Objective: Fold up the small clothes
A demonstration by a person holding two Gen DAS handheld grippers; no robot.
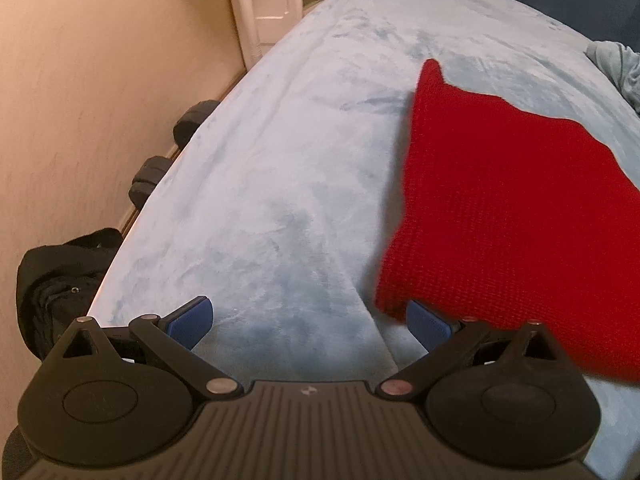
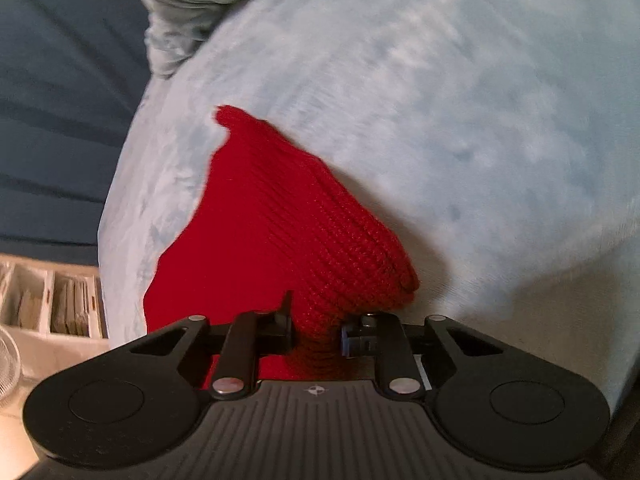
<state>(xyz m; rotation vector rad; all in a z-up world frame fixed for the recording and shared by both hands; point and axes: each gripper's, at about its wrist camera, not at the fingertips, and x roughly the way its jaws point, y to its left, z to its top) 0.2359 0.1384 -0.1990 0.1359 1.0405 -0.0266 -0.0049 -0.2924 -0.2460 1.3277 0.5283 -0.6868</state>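
A red knitted garment (image 1: 508, 208) lies on the pale blue fleece blanket (image 1: 280, 160) that covers the bed, at the right of the left wrist view. My left gripper (image 1: 308, 316) hovers open over the blanket, jaws wide apart. The garment's near corner hangs over its right blue pad (image 1: 428, 326), and nothing is between the pads. In the right wrist view the same red garment (image 2: 272, 224) runs from the blanket (image 2: 440, 100) down into my right gripper (image 2: 316, 332), which is shut on a bunched fold of the knit.
A beige wall runs along the bed's left edge, with a black bag (image 1: 52, 280) and dark shoes (image 1: 192, 120) on the floor below it. White furniture (image 1: 272, 4) stands at the far end. A crumpled pale cloth (image 2: 180, 12) lies at the blanket's far edge. Shelves with papers (image 2: 52, 304) are lower left.
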